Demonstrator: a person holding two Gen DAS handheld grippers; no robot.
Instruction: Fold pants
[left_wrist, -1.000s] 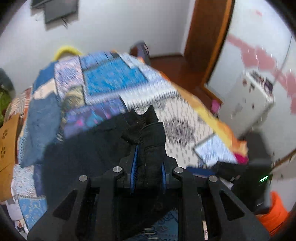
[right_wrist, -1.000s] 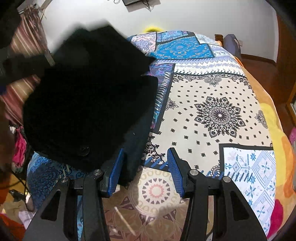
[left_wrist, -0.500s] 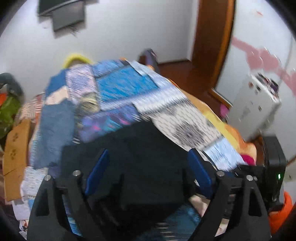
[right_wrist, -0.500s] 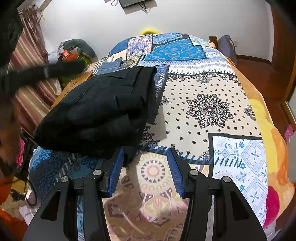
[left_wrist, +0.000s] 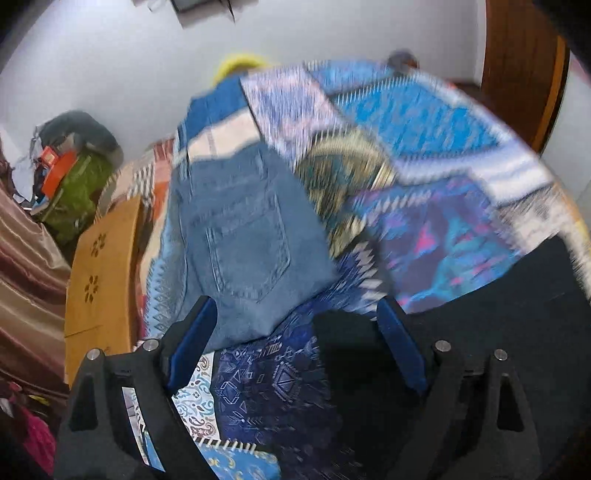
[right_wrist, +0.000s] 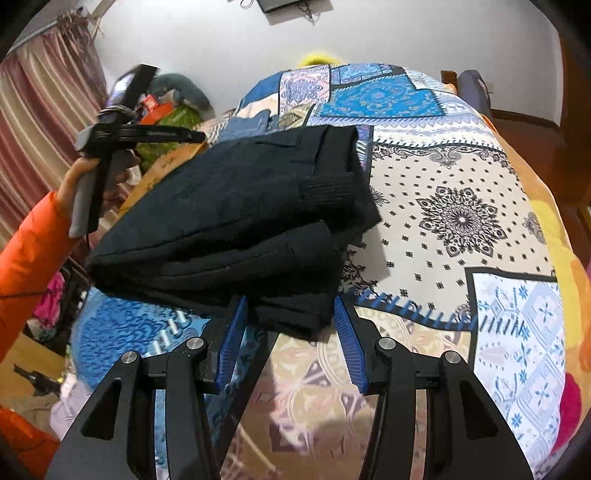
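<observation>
The black pants (right_wrist: 236, 221) lie folded into a thick stack of layers on the patterned bedspread (right_wrist: 461, 221), filling the middle and left of the right wrist view, with the thick hem or waistband edge turned toward the centre of the frame and the nearest corner reaching down to the lower middle. The right gripper (right_wrist: 290, 343) sits at the bottom of that view with its blue-padded fingers (right_wrist: 231, 339) spread apart, one on each side of the nearest corner of the stack, holding nothing. In the left wrist view the same pants (left_wrist: 498, 314) show as a dark mass along the lower right, partly behind the right-hand finger. The left gripper (left_wrist: 295, 347) is at the bottom of this view, its blue pads (left_wrist: 400, 350) spread wide and empty, over a dark blue patch of the bedspread (left_wrist: 424, 122). A pair of blue jeans (left_wrist: 240, 236) lies on the bed in the centre left of this view, back pocket up, just above the gripper. In the right wrist view the left gripper (right_wrist: 122, 122) appears at upper left, held in a hand (right_wrist: 79, 181) with an orange sleeve (right_wrist: 26, 258). A striped curtain (right_wrist: 40, 103) hangs at the far left, and a white wall (right_wrist: 221, 37) fills the top.
</observation>
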